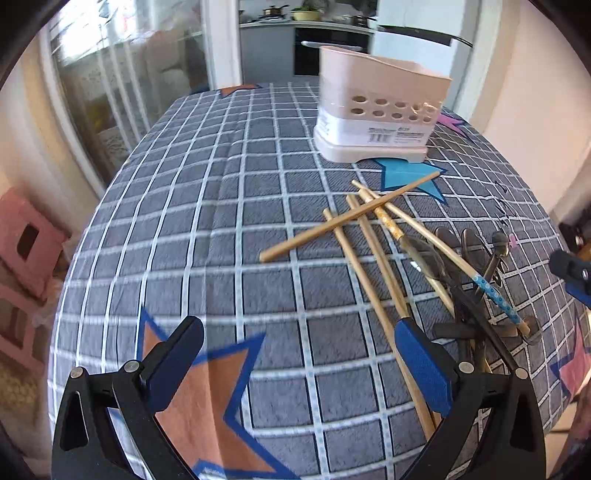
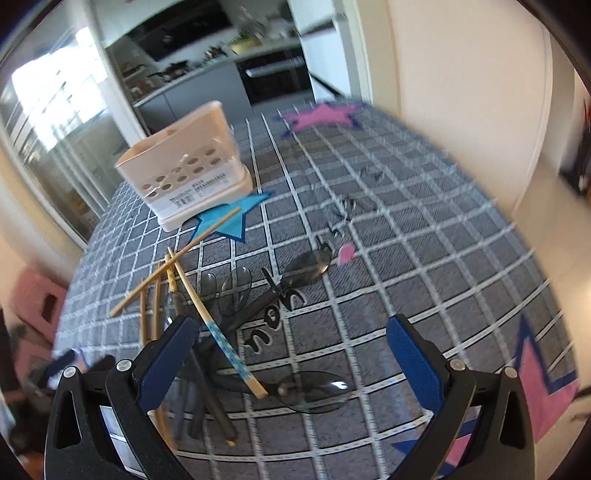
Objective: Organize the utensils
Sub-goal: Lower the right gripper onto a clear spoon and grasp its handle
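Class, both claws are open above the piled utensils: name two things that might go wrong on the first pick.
1. The bamboo chopsticks lie crossed; lifting one may drag or flick another.
2. The dark translucent plastic spoons lie tangled under the blue-dotted chopstick, so the right claw may catch several.

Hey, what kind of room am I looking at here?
Most likely a home dining area next to a kitchen: a table under a checked star-print cloth, a utensil holder with chopsticks nearby, and a kitchen counter with pots behind.
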`<state>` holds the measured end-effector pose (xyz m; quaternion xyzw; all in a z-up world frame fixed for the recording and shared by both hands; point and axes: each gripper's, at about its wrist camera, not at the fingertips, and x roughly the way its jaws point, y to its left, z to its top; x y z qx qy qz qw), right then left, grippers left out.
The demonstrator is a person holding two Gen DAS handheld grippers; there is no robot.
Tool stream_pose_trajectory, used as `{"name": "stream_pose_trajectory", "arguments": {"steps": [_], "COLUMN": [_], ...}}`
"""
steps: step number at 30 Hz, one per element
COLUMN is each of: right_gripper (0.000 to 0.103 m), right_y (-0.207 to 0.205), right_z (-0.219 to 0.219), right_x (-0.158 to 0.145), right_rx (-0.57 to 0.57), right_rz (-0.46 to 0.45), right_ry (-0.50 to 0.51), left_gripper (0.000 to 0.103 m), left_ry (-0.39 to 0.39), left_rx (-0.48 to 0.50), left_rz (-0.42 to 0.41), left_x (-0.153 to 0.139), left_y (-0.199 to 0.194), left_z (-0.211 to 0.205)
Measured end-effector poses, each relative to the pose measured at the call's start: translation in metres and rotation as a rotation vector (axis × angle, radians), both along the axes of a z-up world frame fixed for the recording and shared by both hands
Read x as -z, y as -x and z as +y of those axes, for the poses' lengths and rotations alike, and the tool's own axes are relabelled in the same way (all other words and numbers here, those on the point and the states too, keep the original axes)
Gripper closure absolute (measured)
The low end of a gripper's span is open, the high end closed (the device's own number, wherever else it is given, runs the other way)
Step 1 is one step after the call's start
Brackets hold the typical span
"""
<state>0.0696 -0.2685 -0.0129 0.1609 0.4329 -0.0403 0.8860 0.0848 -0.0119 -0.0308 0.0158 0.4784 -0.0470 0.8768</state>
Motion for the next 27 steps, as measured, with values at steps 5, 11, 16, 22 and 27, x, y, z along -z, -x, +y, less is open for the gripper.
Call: {"name": "stream_pose_trajectory", "arguments": {"steps": [5, 11, 16, 22, 27], "right_gripper": [0.014, 0.04, 0.056, 0.056, 0.059], "right_y": [-0.031, -0.057, -0.07, -0.087, -0.104], "right_z": [-0.016, -0.019, -0.013, 0.001, 0.023], "right_x": [0.017, 0.036, 0.041, 0.042, 0.04], "right_rx": [0.088, 0.181, 0.242, 0.244, 0.164], "right_rz": [0.161, 0.298, 0.348, 0.379, 0.437], "right_ry": [-0.152, -0.242, -0.202, -0.144, 0.045], "left_gripper": [0.0, 0.0, 0.0, 0.0, 0.0], "left_ry": [-0.033, 0.009, -0.004, -0.037, -0.025], "left_rx": [0.017, -0.046, -0.12, -0.164, -0.198], "left_rz": [0.026, 0.125, 0.166, 0.179, 0.206], "left_x": [0.001, 0.017, 0.026, 0.035, 0.045], "left_y": [-0.017, -0.027, -0.041, -0.054, -0.065], "left_z": [0.003, 0.003, -0.001, -0.005, 0.0]}}
